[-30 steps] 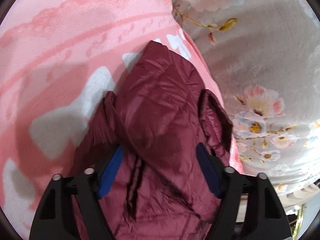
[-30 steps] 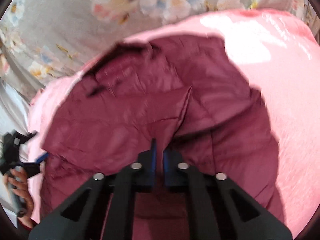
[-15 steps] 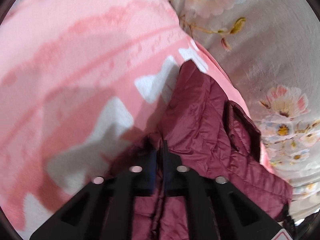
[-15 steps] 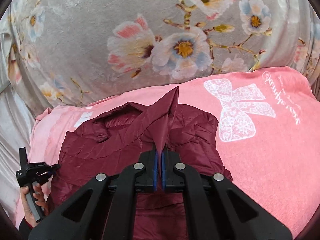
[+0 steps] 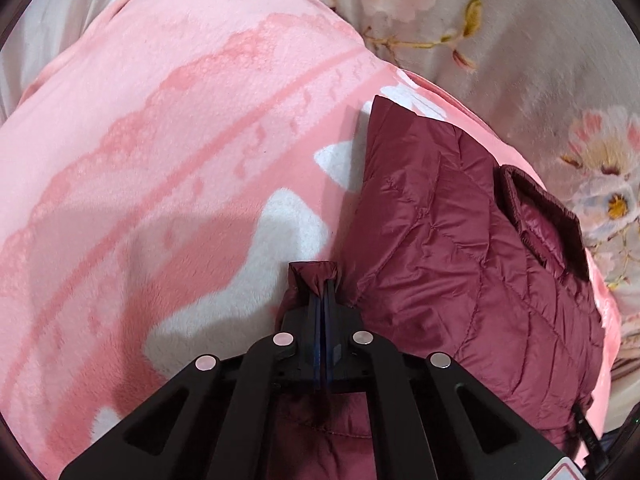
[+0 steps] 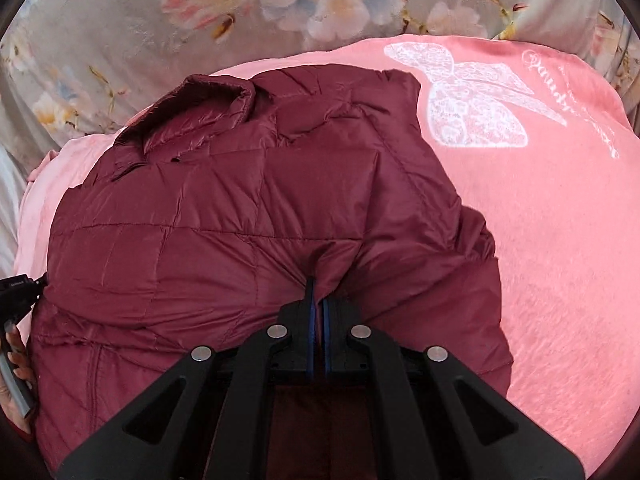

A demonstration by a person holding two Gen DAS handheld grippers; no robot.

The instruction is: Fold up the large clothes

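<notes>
a: the dark maroon quilted puffer jacket (image 6: 256, 216) lies spread on the pink plush blanket with a white lace bow print (image 6: 560, 240), collar toward the grey floral sheet (image 6: 120, 20). half a second ago the right wrist view showed a peak of fabric lifted up between the fingers; now that peak is gone and the panel lies flat across the body.

b: so the fold is laid over. and the grips?

a: the right gripper (image 6: 318, 304) has its jaws pressed together on a pinch of the jacket's near edge. the left gripper (image 5: 325, 292) is likewise closed tight, a small tuck of maroon cloth bunched at its tips. a second ago the left jaws stood wide apart over the garment, so that grasp is new.

b: what does that mean for the task?

a: judging from this, one fold looks down and both ends of the near edge are held, which suits drawing the next fold across. the slick padded shell may spring back or slip if it is let go too soon.
</notes>
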